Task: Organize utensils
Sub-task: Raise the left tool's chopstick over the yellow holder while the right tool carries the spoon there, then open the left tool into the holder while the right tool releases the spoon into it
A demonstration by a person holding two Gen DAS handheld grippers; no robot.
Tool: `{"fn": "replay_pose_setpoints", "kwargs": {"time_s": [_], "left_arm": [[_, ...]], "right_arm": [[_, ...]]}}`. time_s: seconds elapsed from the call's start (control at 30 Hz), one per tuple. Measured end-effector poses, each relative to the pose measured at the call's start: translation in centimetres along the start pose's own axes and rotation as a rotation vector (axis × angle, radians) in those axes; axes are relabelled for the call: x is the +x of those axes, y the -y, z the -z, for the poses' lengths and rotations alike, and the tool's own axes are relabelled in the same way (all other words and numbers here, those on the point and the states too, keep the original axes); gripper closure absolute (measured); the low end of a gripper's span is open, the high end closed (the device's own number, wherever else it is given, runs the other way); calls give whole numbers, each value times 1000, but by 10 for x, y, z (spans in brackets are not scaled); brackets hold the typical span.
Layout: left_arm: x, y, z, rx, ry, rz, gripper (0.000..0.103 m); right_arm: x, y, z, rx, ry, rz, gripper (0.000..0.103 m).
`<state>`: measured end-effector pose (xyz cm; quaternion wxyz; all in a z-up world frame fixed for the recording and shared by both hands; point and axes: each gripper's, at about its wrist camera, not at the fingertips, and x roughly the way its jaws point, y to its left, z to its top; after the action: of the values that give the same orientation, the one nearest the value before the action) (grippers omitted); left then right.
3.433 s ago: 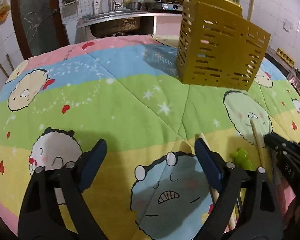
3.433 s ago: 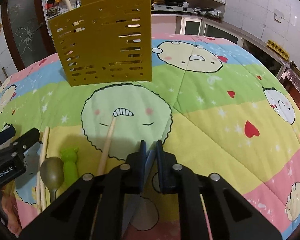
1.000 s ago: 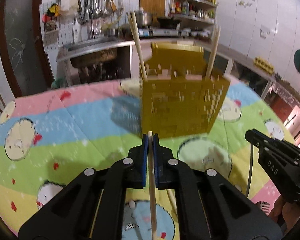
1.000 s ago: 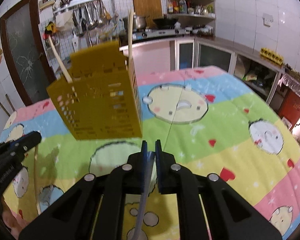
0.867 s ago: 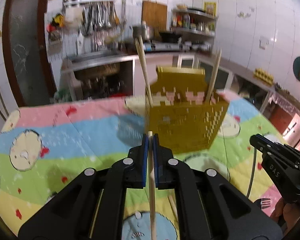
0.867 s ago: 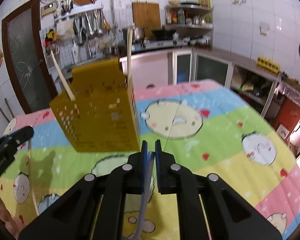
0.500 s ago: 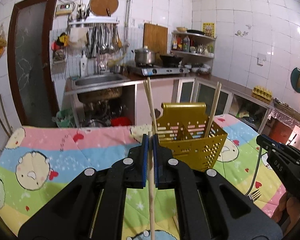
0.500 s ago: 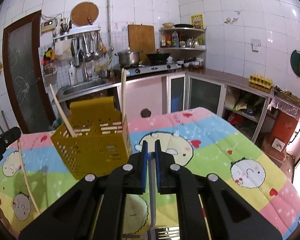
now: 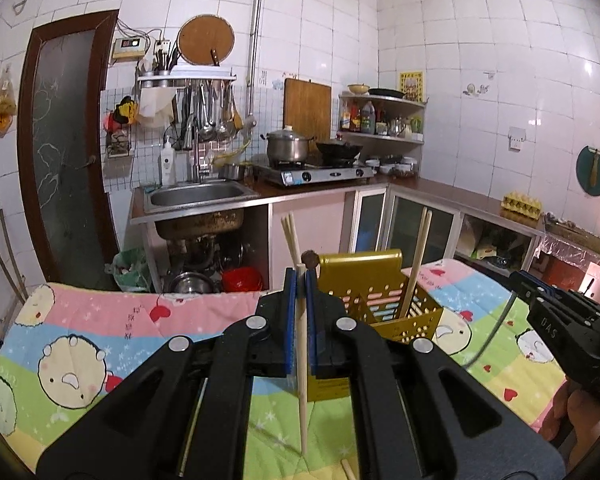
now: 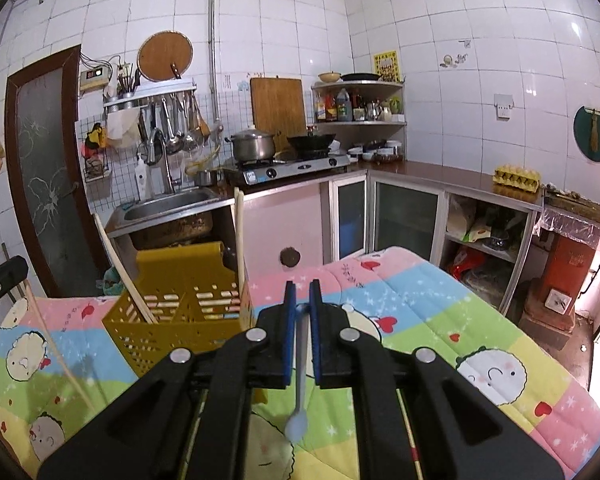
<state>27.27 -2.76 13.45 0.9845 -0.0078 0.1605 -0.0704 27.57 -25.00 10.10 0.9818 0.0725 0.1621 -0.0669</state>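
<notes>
Left tool point(image 9: 299, 280): closed on a single wooden chopstick point(image 9: 302, 380); both blue pads press the stick near its upper end.
Chopstick: hangs almost upright from the pads, its lower tip above the patterned cloth point(image 9: 100, 344), its top just clear of the pad tips.
Right tool point(image 10: 301, 292): closed on a thin pale utensil handle point(image 10: 300, 364) that hangs down between the pads and ends in a small rounded knob; what kind of utensil it is cannot be told from this view.
Right tool, seen from the left camera: at the right edge of the view, a thin grey utensil hanging below its tip, over the cloth.
Utensil holder point(image 10: 188, 312): yellow slotted plastic box with inner dividers, standing on the cloth at the far side, ahead of both tools and below their level.
Holder contents: wooden chopsticks point(image 9: 416, 264) leaning in the compartments, ends sticking out above the rim; one pair on the left side, one on the right in the left camera view.
Worktop: covered by the cloth with striped colour bands and cartoon faces; a further chopstick end point(image 9: 348, 469) lies on it at the lower edge of the left camera view.
Background: sink point(image 9: 198, 196), stove with a pot point(image 9: 288, 148), hanging ladles, tiled walls.
</notes>
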Motion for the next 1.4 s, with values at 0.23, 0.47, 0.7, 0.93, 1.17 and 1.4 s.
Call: {"fn": "replay_pose_setpoints", "kwargs": {"time_s": [0.23,0.47,0.7,0.93,1.17,1.4], "left_arm": [[-4,2,-23,-6,44,7,99],[-17,7,-62,-12,104,26,99],[-21,19,-104,-6,186,24,99],[9,23,-117,5,205,1,99],[70,14,-78,-22,94,-3,99],[104,0,-39,-34,-38,-22,99]], "right_arm": [[-4,-11,-25,-8,44,-15,96],[-18,-25,-66,-8,112,-50,97],[-20,-42,-106,12,171,-88,97],[4,-52,-124,67,161,-121,97],[61,-54,-87,61,32,-128,98],[95,-53,-38,-60,-49,-87,97]]}}
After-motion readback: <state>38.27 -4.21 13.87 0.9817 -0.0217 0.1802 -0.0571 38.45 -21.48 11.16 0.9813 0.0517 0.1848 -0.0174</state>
